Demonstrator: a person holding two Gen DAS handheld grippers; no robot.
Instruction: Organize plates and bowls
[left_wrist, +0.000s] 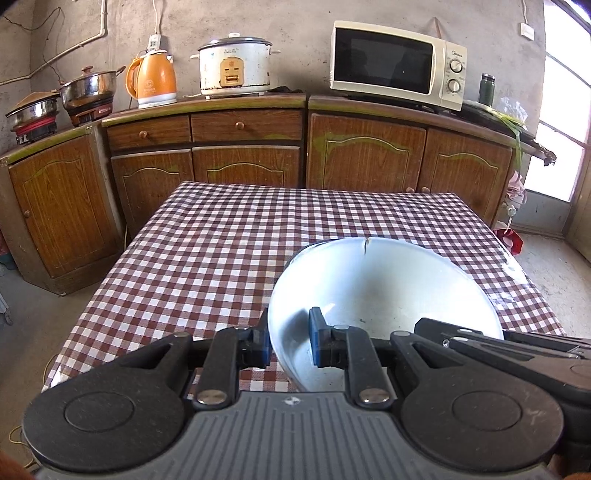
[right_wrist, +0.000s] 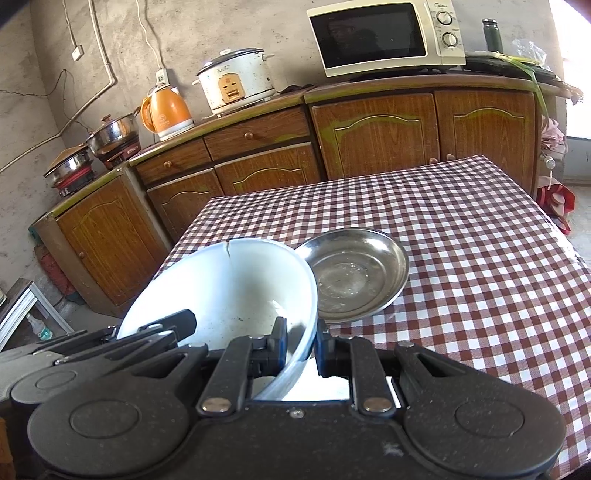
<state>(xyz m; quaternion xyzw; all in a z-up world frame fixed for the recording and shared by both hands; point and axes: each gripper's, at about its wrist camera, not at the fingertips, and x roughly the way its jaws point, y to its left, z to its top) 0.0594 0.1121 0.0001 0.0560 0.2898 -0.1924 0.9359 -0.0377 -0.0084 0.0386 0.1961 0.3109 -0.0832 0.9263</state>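
Pinching the white bowl's (left_wrist: 384, 291) rim, both grippers (left_wrist: 290, 341) (right_wrist: 301, 349) nearly closed.

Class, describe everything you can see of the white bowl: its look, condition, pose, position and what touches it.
The white bowl is large, glossy and deep, apparently ceramic or enamel, empty, with a dark crack or chip at its far rim. It is tilted, opening towards the cameras, above the checked table. The left gripper and right gripper each clamp its near rim. Behind it lies a steel plate; contact is unclear.
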